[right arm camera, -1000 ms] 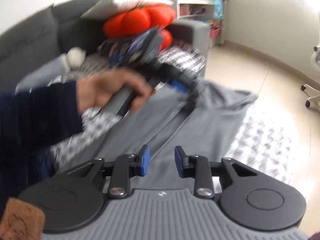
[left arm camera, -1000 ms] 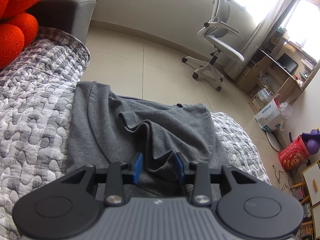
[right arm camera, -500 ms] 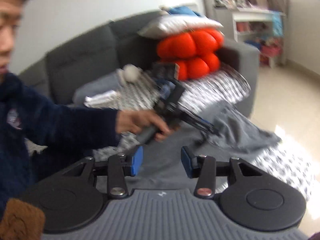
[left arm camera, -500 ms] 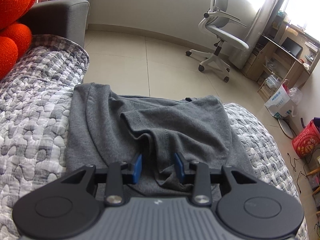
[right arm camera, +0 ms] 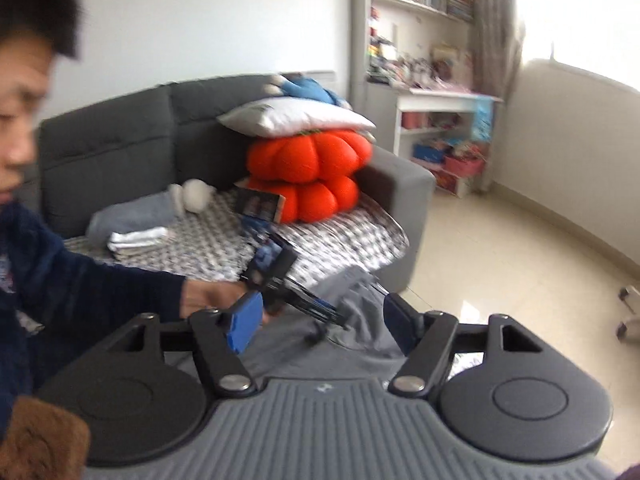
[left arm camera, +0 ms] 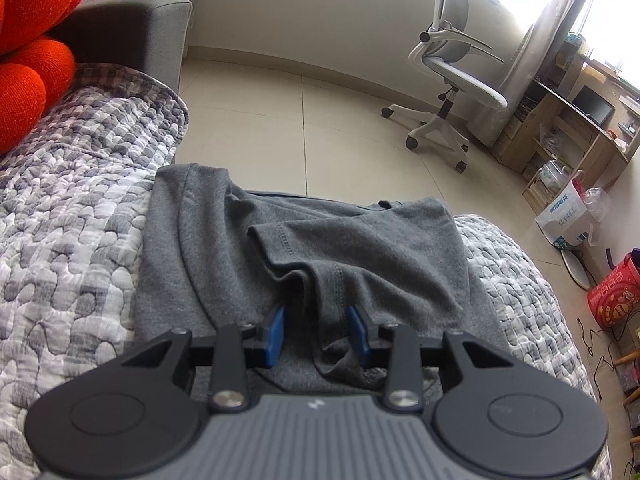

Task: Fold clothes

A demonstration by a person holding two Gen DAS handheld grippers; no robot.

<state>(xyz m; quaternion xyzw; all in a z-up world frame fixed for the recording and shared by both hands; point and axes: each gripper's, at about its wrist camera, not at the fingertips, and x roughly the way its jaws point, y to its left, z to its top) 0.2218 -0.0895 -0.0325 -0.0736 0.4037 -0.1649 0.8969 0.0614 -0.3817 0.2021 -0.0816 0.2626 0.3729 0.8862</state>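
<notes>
A grey T-shirt (left arm camera: 360, 248) lies partly folded on the quilted sofa cover (left arm camera: 72, 216), its sleeve bunched in the middle. My left gripper (left arm camera: 318, 332) sits low over the shirt with a fold of the sleeve between its blue pads (left arm camera: 275, 332); the pads stand apart with a gap. In the right wrist view my right gripper (right arm camera: 320, 326) is open wide and empty, raised above the shirt (right arm camera: 360, 304). The left gripper (right arm camera: 320, 312) shows there, held by the person's hand, tips down on the shirt.
Orange cushions (right arm camera: 308, 172) and a white pillow (right arm camera: 296, 118) are stacked at the sofa's far end. Folded clothes (right arm camera: 136, 236) lie at the sofa's back. A white office chair (left arm camera: 452, 76) stands on the tiled floor. The person's face and arm fill the left of the right wrist view.
My right gripper has opened wide and risen, tilting up from the shirt toward the room. My left gripper has held its place over the sleeve fold, its pads a little wider.
</notes>
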